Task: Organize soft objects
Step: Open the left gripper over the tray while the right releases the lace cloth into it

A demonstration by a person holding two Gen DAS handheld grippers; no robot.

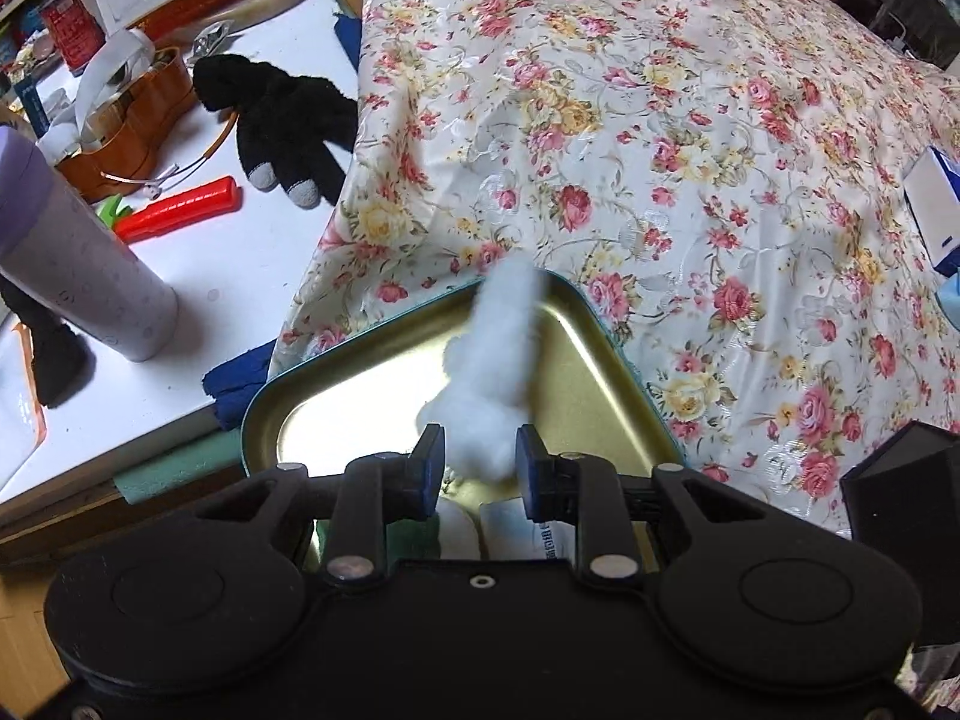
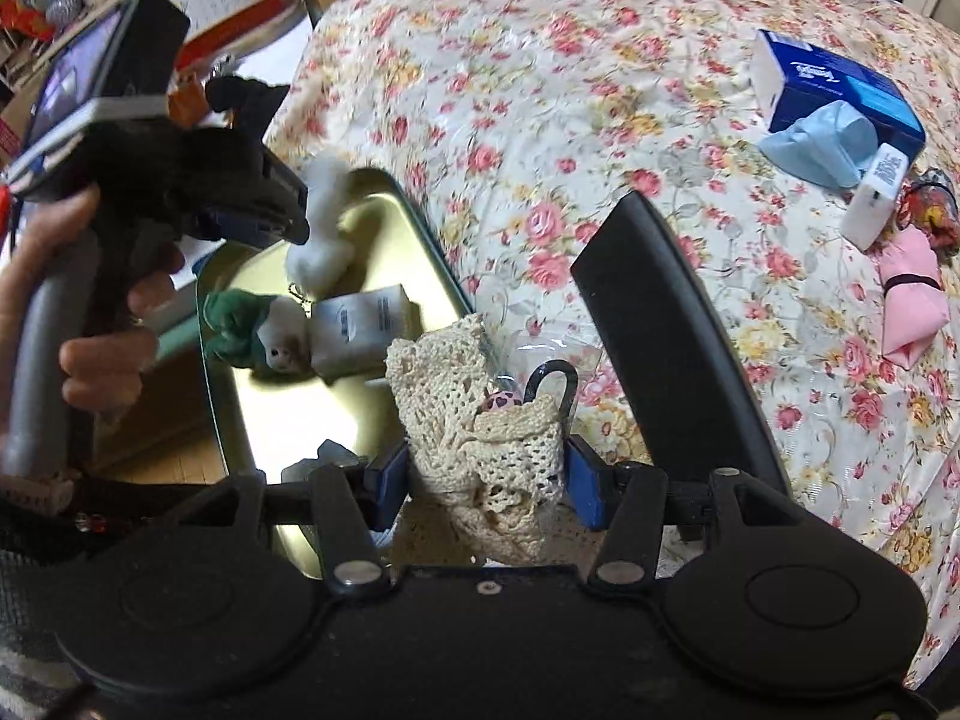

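Cotton wad (image 1: 489, 384) pinched in left gripper (image 1: 480, 459), hanging over the gold tin tray (image 1: 600, 372); right gripper (image 2: 486, 474) clamps a crochet lace bundle (image 2: 480, 420) at the tray's near edge — risk: loose lace snags pads or drops outside the rim.

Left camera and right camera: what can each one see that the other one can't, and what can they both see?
Only the left camera shows the black glove, the red tool and the purple bottle on the white table.

Only the right camera shows the lace cloth held in the right gripper, the blue tissue box, the pink pouch and the hand holding the left gripper.

Both show the cotton ball that the left gripper holds over the gold tin, and the flowery cloth.
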